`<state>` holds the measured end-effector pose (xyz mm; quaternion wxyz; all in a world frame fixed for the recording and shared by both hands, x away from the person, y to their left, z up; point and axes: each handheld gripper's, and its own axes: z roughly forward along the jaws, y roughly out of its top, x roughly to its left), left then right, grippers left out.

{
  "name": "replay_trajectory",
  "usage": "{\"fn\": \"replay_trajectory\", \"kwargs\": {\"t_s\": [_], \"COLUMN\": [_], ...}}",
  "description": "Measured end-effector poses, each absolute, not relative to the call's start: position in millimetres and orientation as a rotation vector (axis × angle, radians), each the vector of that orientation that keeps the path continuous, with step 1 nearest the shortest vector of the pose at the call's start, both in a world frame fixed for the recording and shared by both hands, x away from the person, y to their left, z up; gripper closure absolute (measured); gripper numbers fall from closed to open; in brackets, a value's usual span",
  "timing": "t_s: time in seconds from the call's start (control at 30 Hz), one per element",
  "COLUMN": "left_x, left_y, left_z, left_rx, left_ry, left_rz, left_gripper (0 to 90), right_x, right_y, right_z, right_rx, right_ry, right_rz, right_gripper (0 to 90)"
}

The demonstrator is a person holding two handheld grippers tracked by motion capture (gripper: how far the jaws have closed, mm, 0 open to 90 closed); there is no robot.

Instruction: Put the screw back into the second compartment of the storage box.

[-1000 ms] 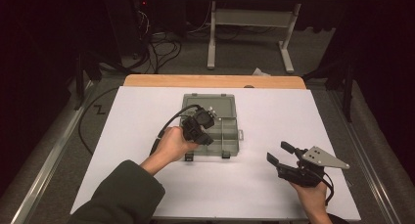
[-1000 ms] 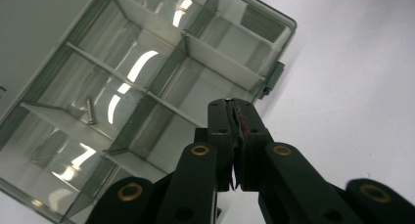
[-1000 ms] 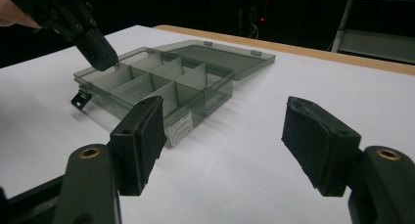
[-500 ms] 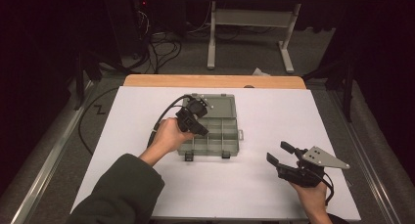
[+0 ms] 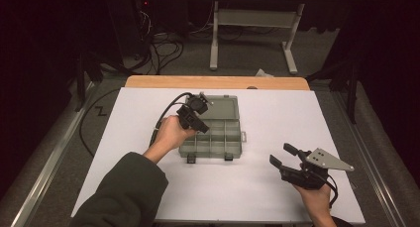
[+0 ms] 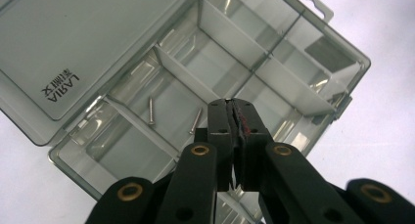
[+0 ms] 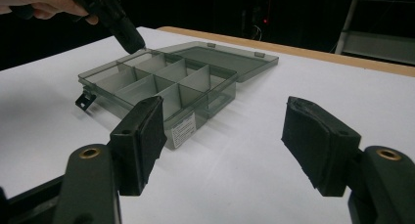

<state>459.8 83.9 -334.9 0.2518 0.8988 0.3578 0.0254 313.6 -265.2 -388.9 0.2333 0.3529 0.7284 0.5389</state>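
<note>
Left gripper (image 5: 197,114) carried leftward and a little toward the far edge across the open organizer box (image 5: 233,145): from above the box's middle compartments to its far-left corner, beside the lid hinge. Left hand (image 5: 171,133) and dark sleeve (image 5: 126,187) slid left along with it, now off the box's left wall and over the white table (image 5: 257,187).
</note>
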Motion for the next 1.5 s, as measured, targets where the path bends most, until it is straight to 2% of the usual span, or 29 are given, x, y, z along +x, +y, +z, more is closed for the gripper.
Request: {"fn": "replay_trajectory", "kwargs": {"t_s": [0.5, 0.6, 0.87, 1.3, 1.5], "left_x": [476, 477, 481, 484, 483], "left_y": [87, 86, 82, 77, 79], "left_z": [-348, -351, -358, -366, -364], "left_rx": [2.432, 2.432, 2.441, 2.474, 2.463], "left_ry": [0.989, 1.049, 1.072, 1.06, 1.046], "left_rz": [0.074, 0.073, 0.071, 0.085, 0.109], "left_gripper": [87.0, 87.0, 86.9, 86.7, 81.0], "right_x": [314, 314, 314, 314, 314], "right_y": [-265, -265, -265, -265, -265], "right_z": [-389, -389, -389, -389, -389], "right_rx": [0.965, 0.968, 0.971, 0.969, 0.967], "right_ry": [2.005, 2.006, 2.009, 2.012, 2.012], "right_rz": [1.483, 1.483, 1.485, 1.485, 1.486], "right_gripper": [33.7, 33.7, 33.7, 33.7, 33.7]}}
